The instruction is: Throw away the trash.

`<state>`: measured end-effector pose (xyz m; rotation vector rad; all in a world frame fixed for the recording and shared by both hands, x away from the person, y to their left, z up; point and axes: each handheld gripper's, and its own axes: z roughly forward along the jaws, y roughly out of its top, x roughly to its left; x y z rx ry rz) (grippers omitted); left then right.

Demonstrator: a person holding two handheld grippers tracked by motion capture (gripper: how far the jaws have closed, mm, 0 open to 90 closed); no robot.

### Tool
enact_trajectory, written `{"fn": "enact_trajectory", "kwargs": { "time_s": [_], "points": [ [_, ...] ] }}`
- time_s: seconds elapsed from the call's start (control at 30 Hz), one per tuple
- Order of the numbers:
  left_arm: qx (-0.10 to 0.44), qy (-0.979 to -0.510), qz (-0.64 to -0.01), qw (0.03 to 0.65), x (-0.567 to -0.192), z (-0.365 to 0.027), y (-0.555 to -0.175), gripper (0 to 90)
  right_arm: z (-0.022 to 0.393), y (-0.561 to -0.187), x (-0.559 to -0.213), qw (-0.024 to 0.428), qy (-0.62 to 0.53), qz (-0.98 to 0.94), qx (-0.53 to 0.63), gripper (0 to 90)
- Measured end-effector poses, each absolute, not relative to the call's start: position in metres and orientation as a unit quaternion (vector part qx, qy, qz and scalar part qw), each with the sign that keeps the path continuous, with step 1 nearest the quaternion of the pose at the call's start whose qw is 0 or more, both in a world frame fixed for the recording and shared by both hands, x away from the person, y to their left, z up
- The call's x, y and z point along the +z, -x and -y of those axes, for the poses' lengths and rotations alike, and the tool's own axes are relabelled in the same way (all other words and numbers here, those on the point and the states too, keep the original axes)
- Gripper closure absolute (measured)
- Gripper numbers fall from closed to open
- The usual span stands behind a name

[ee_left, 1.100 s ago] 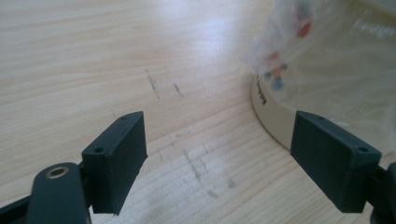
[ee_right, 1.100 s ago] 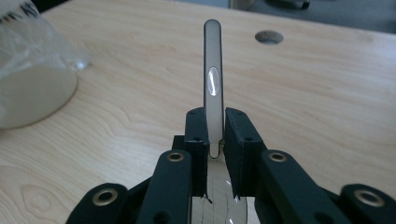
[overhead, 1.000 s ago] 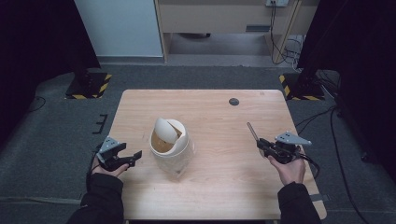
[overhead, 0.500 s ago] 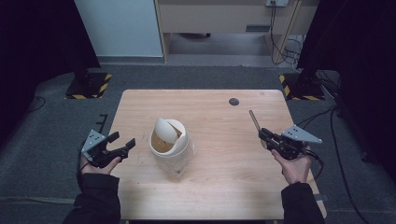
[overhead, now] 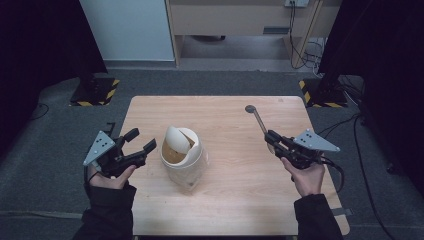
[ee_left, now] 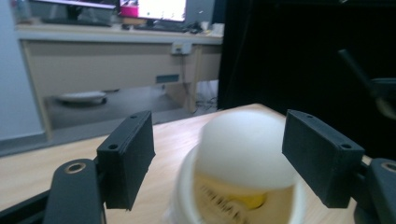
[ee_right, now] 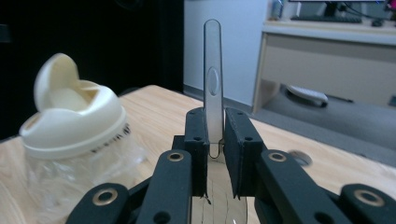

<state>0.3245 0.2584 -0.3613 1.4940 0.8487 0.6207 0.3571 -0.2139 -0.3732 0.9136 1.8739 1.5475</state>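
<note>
— Since half a second ago, what has moved?
— My left gripper has swung toward the small bin, jaws wide apart just beside it at mid-table.
— And your right gripper?
— Clamped on a metal tool, pointing away.

1. Wearing dark long sleeves, cuffs ending at the wrists.
2. Carrying two matte black plastic two-jaw grippers, left and right.
3. Bearing grey three-cornered plates dotted with small holes on top.
4. Showing round metal-ringed pivot holes along the black linkage arms.
5. Trailing a thin black cable behind the right wrist.
</note>
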Motion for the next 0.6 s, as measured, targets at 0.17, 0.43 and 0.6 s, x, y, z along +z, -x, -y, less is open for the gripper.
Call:
{"fn": "enact_trajectory", "kwargs": {
  "time_s": [0.17,0.43,0.6],
  "points": [
    [0.26,-0.649,-0.344,0.627,-0.35,-0.234,-0.325,27.5,0.2,-0.355,-0.366,0.267,-0.317,-0.699,0.583,80.1],
    [0.237,-0.658,-0.333,0.632,-0.35,-0.206,-0.329,31.5,0.193,-0.352,-0.366,0.26,-0.3,-0.702,0.592,80.1],
    [0.216,-0.658,-0.326,0.644,-0.35,-0.186,-0.331,33.9,0.189,-0.348,-0.37,0.256,-0.282,-0.704,0.599,80.1]
  ]
}}
